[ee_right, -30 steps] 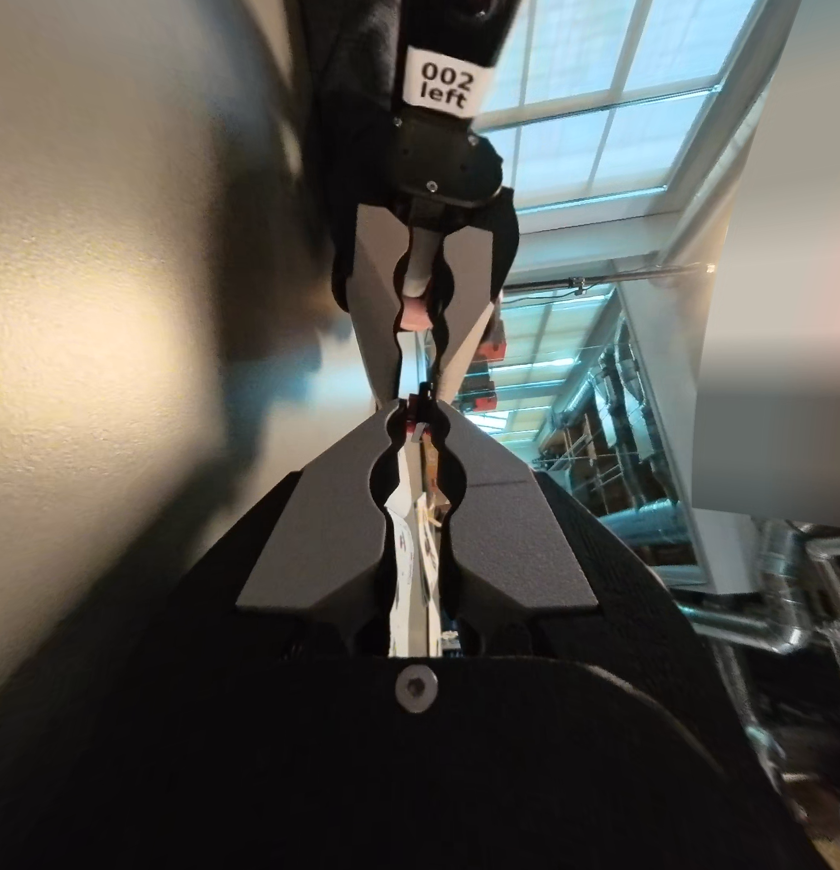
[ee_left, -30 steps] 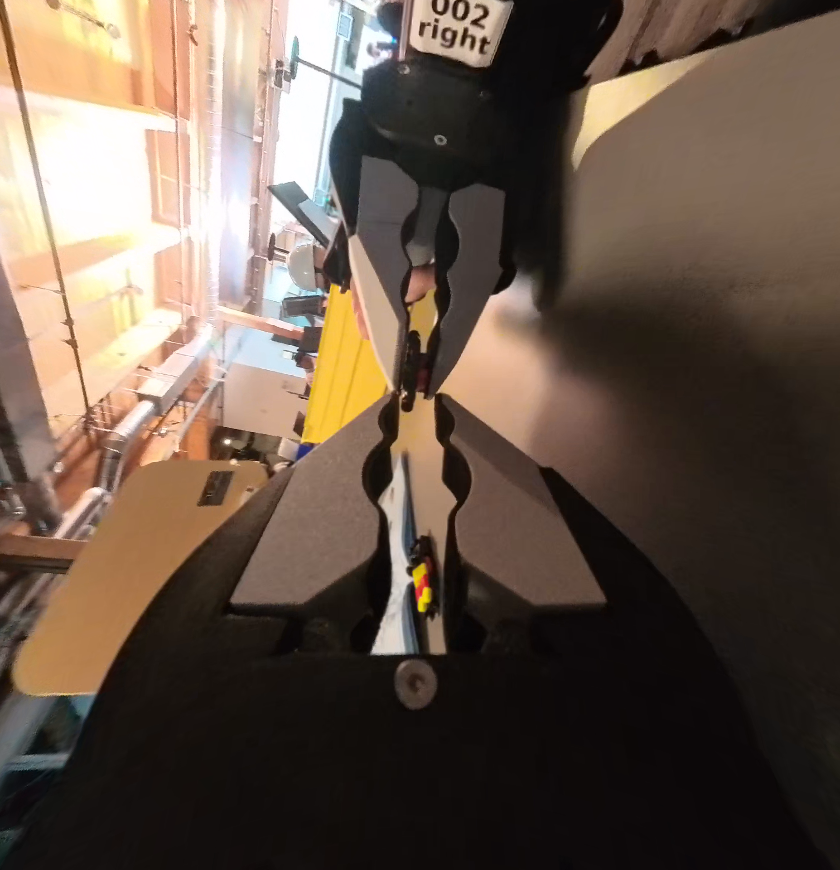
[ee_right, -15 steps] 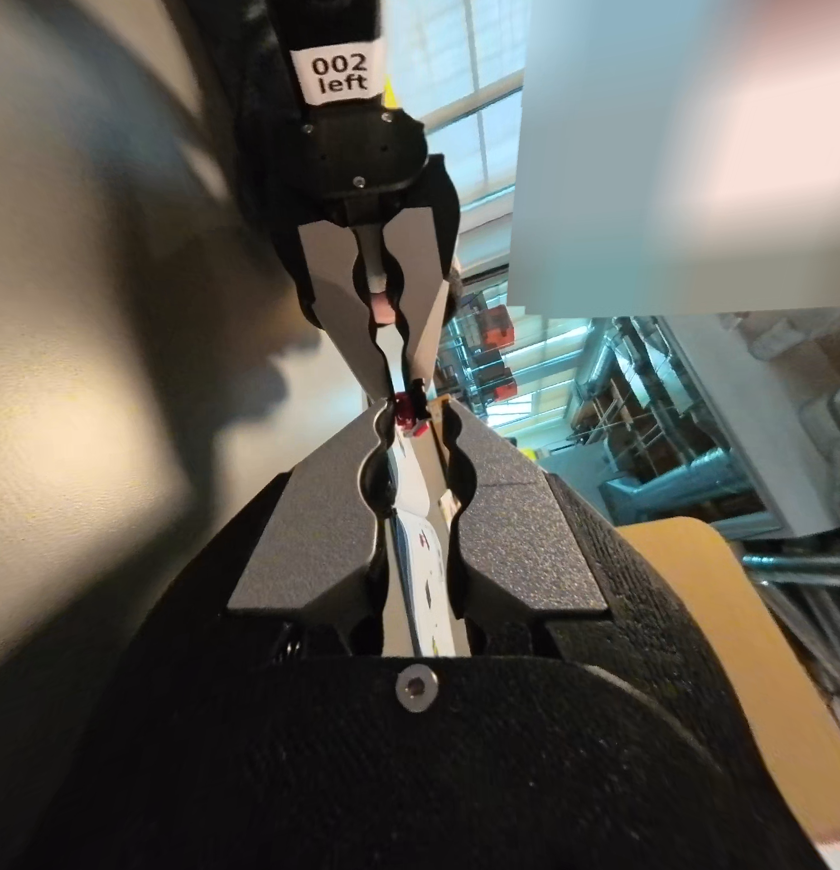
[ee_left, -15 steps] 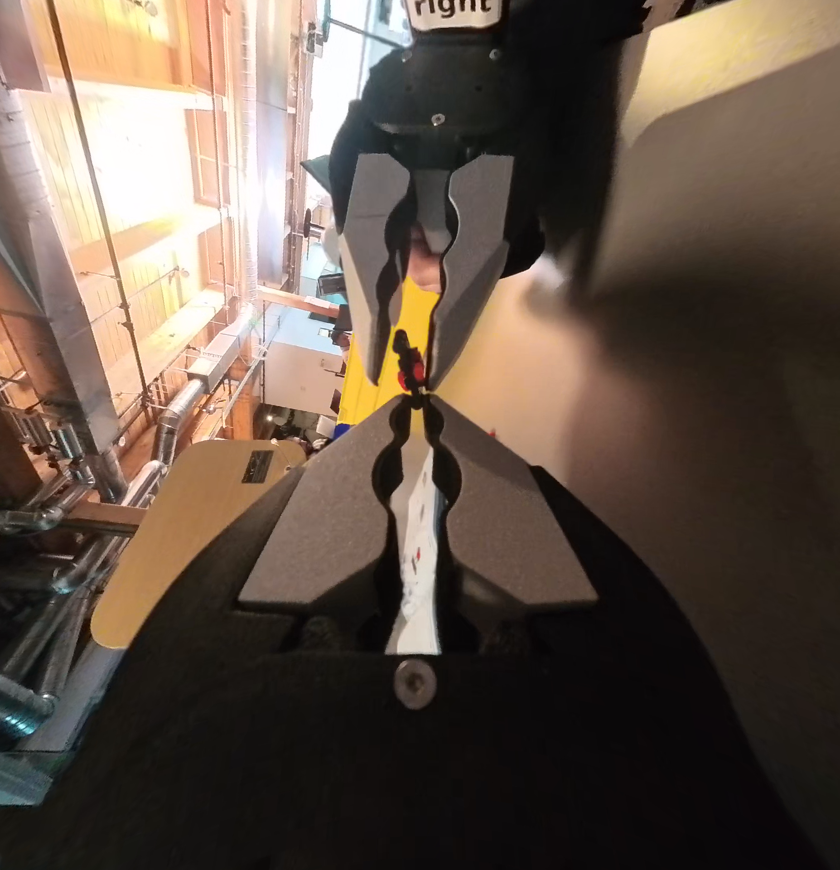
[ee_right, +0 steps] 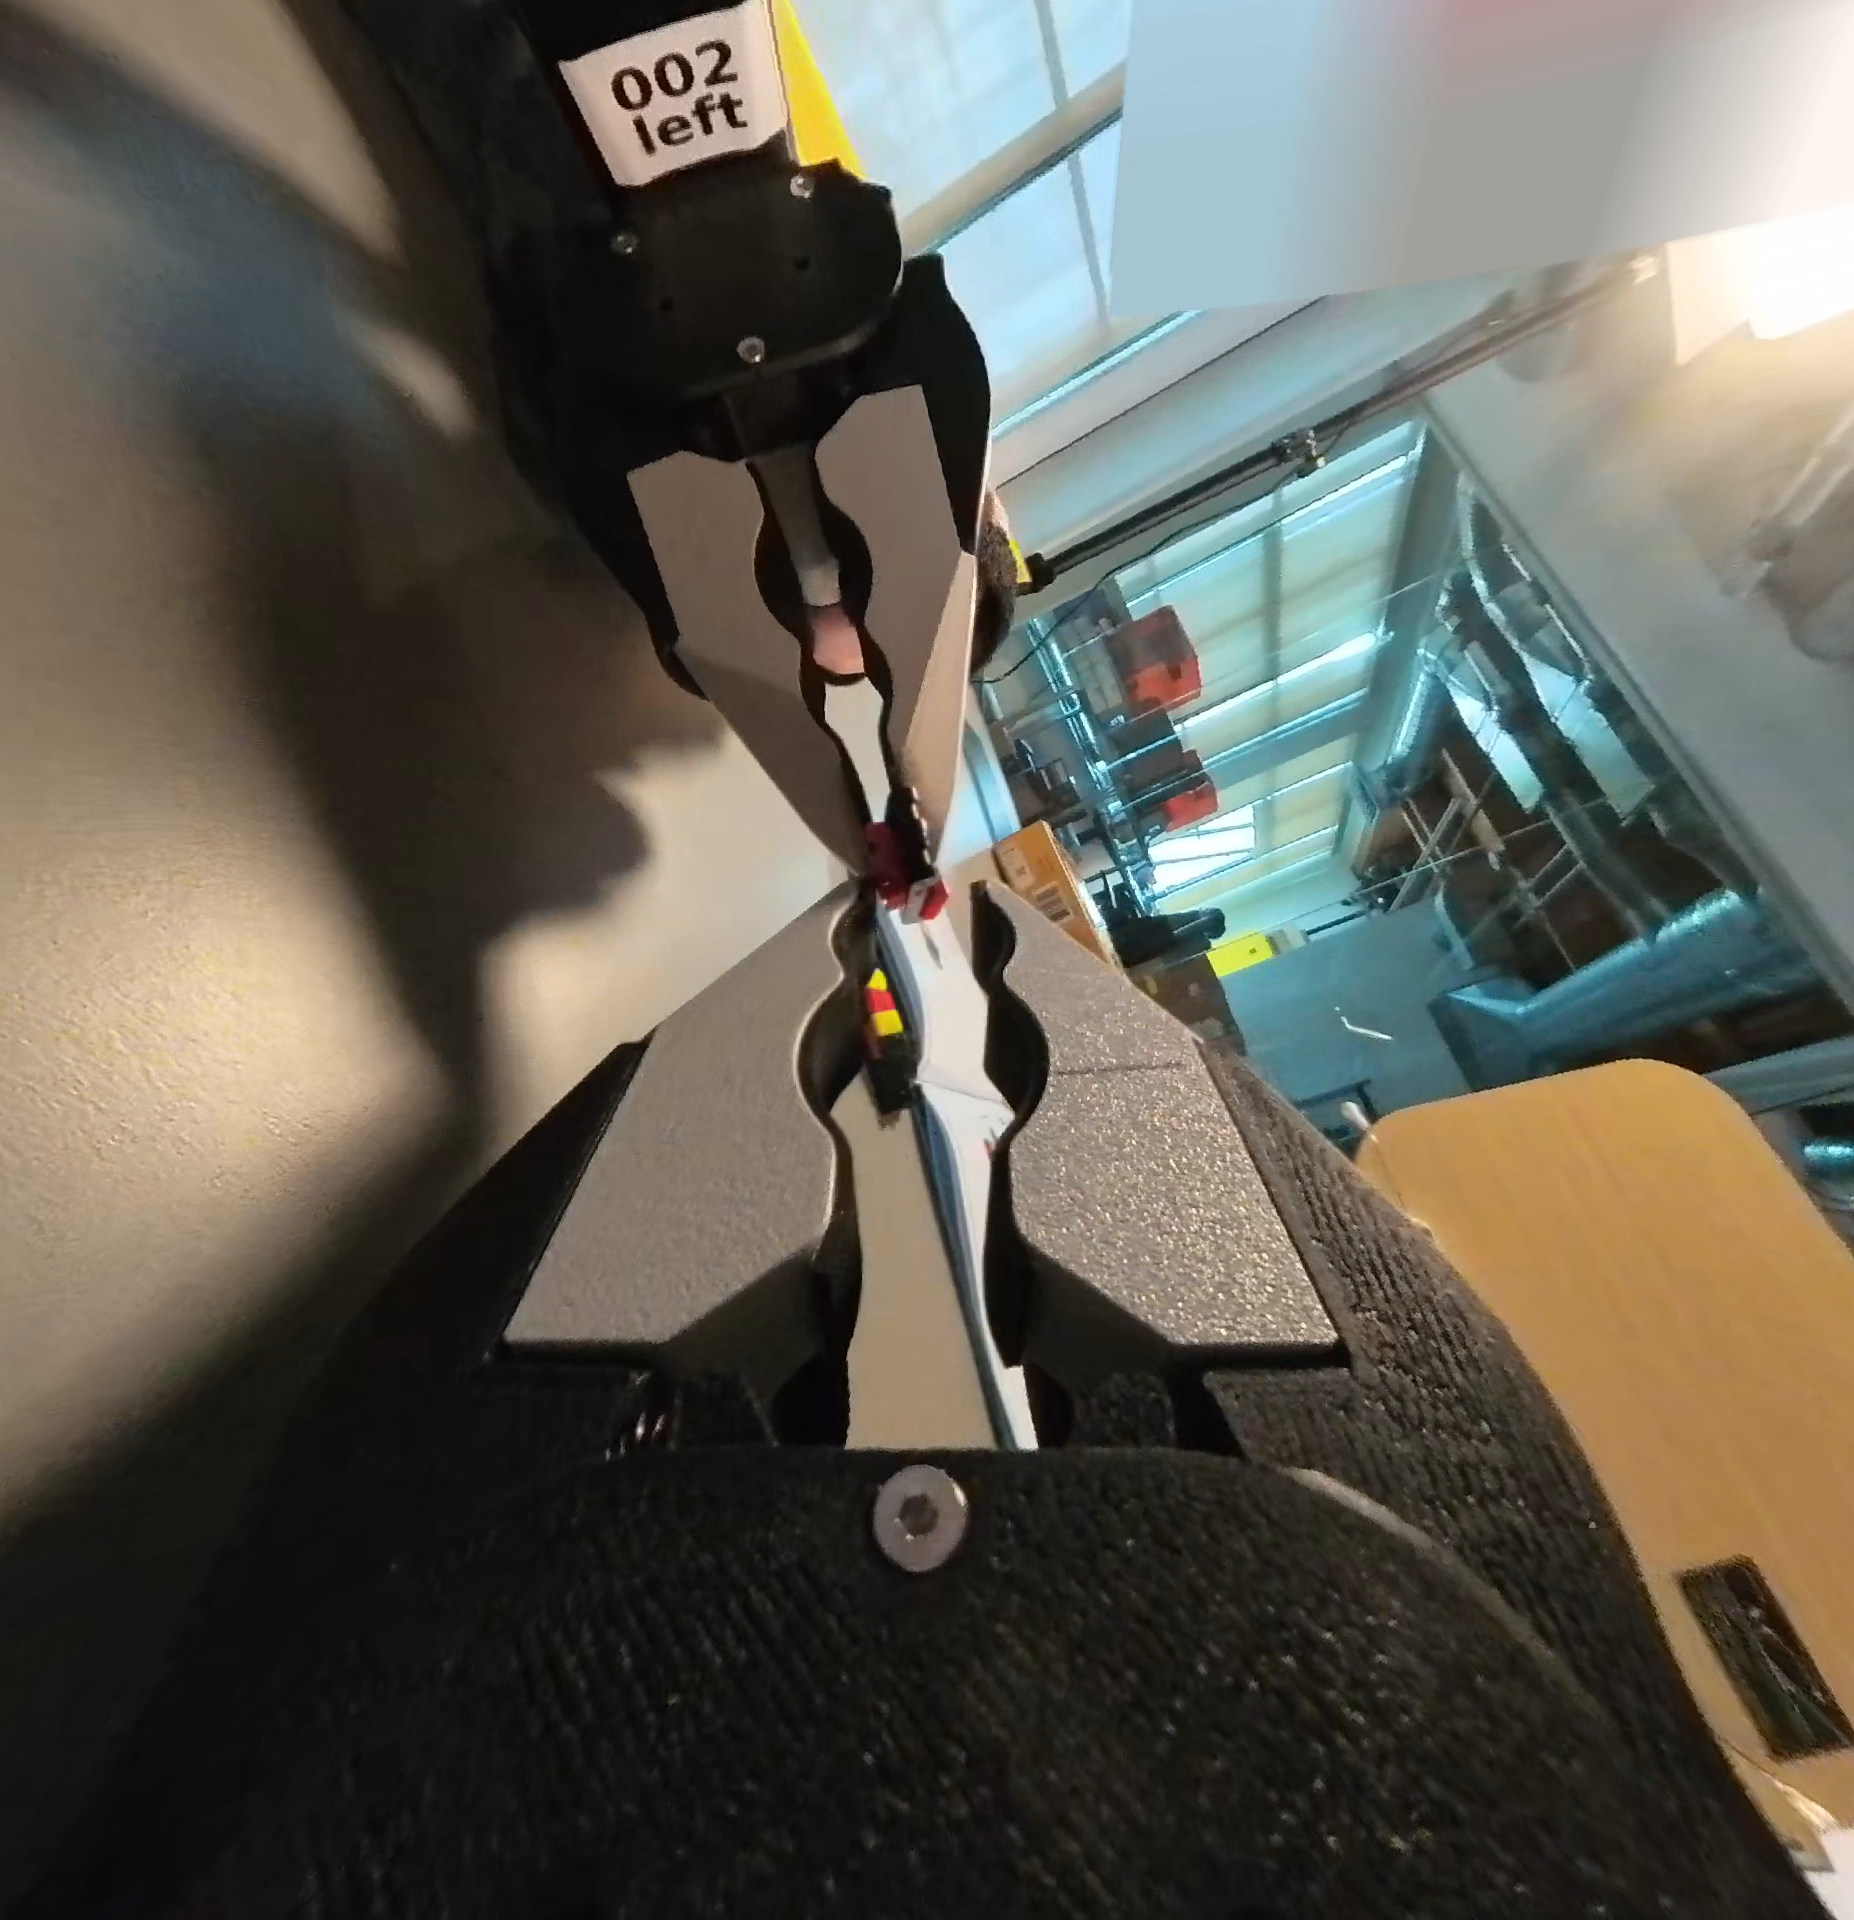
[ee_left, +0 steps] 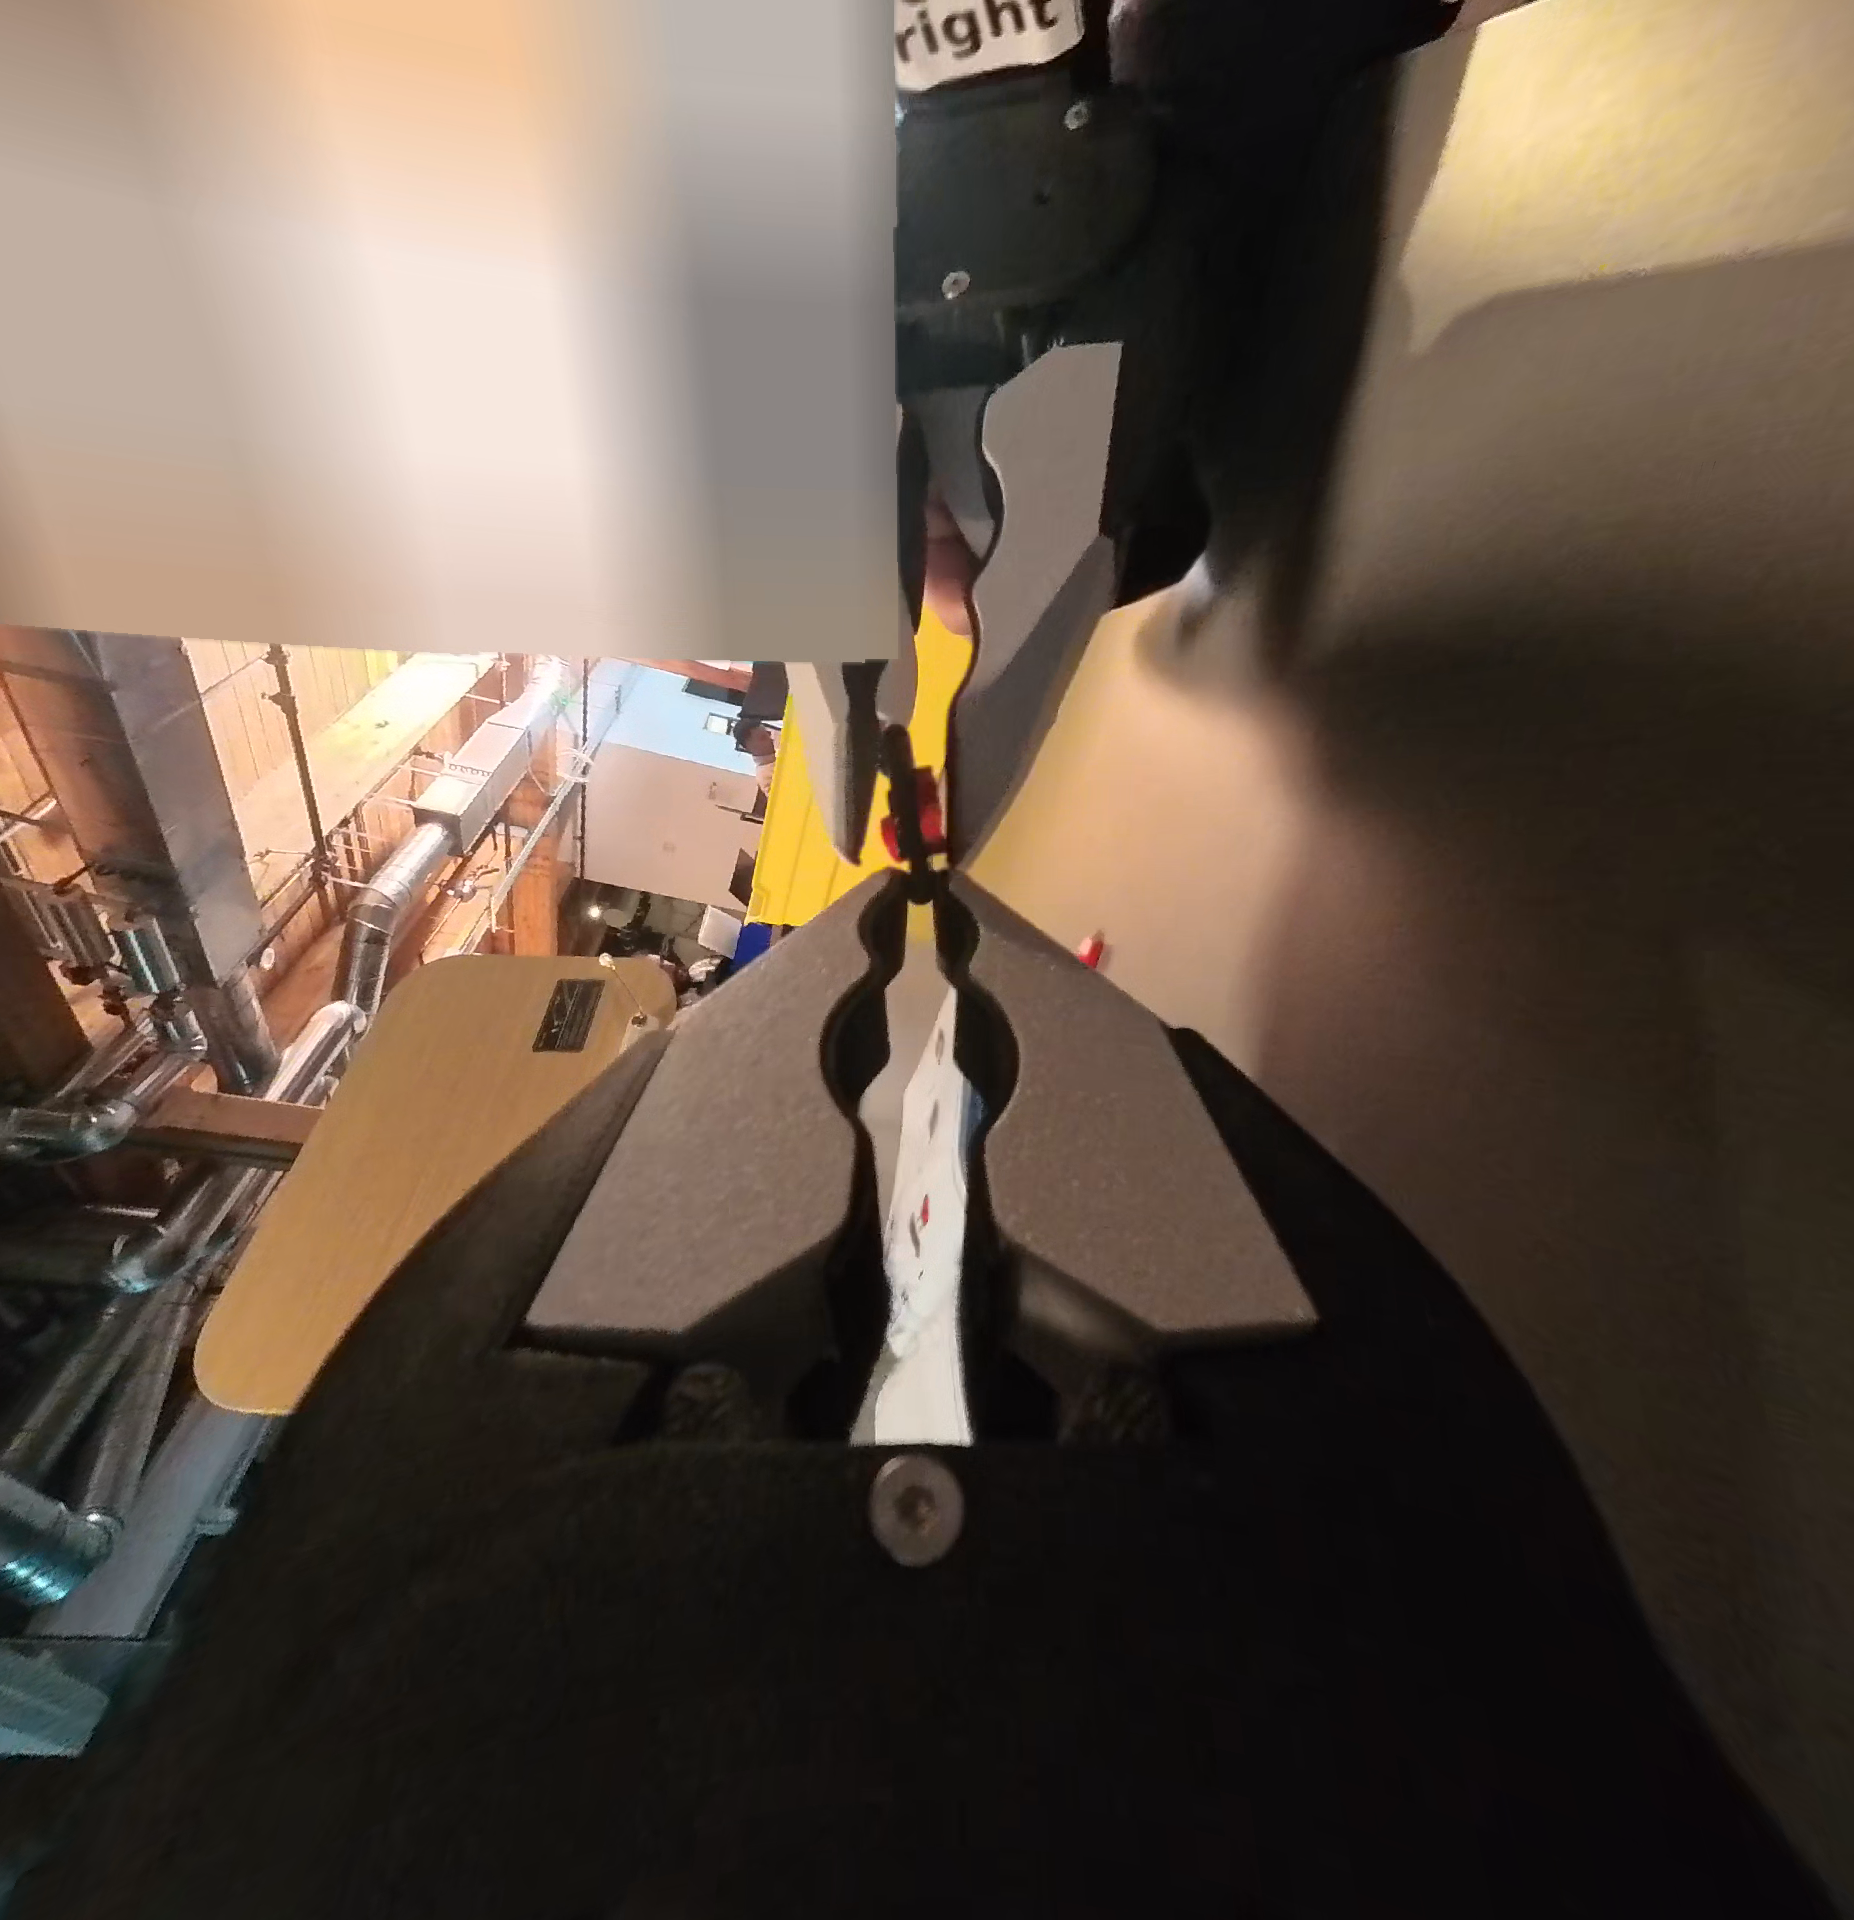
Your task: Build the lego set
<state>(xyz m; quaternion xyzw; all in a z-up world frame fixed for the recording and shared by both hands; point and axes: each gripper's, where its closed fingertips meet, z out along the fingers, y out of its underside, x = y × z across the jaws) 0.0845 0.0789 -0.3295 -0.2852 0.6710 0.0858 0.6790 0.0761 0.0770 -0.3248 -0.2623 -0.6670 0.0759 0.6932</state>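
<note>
Both grippers meet tip to tip in the air beside the grey table (ee_left: 1525, 935). My left gripper (ee_left: 918, 883) is shut on a small red and black lego piece (ee_left: 910, 816). My right gripper (ee_right: 918, 902) is open, and its fingertips stand on either side of the same piece (ee_right: 895, 854) with a gap on the right side. In the left wrist view the right gripper (ee_left: 907, 847) comes in from the top. In the right wrist view the left gripper (ee_right: 892, 868) comes in from the top, pinching the piece.
A white instruction sheet (ee_right: 954, 1091) lies on the table (ee_right: 175, 935), with a small red, yellow and black lego build (ee_right: 881, 1039) beside it. A loose red piece (ee_left: 1089, 945) lies farther off. A tan wooden board (ee_left: 414, 1174) stands at the side. Only a small space, under 4 cm, lies between the two pairs of fingers.
My right gripper's jaws have spread apart from the piece, while my left gripper stays shut on it. Both grippers have tilted and shifted together.
</note>
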